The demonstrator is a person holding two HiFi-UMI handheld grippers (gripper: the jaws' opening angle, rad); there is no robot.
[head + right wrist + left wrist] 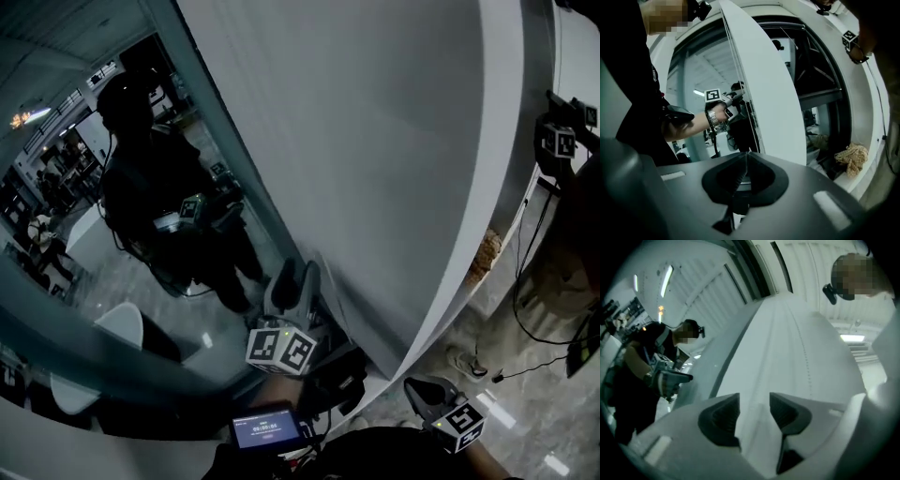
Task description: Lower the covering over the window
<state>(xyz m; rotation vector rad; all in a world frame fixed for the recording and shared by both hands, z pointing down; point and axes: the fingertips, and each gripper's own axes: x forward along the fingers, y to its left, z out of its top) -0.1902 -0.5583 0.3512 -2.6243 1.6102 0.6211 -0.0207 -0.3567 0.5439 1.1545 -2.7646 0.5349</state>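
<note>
Blind [375,169] hangs over most of the window and its lower edge sits low, near the sill, so lowering looks largely done. Left is a final pull if a gap remains, which cannot be told here. The glass [103,216] left of the blind is bare and reflects the person. The left gripper [294,274] is up at the blind's lower left edge, jaws apart, with blind fabric in front of them and no visible clamp. The right gripper [420,386] hangs lower right, off the blind, jaws together with nothing seen between them. Only the left gripper view looks up the face of the blind and shows the open jaws clearly. Only the right gripper view shows the bead cord [750,124] running down the blind's edge beside the left gripper, plus the dark window frame behind. A crumpled cloth [852,157] lies on the ledge. The head view alone shows both grippers together and how far down the blind reaches.
</note>
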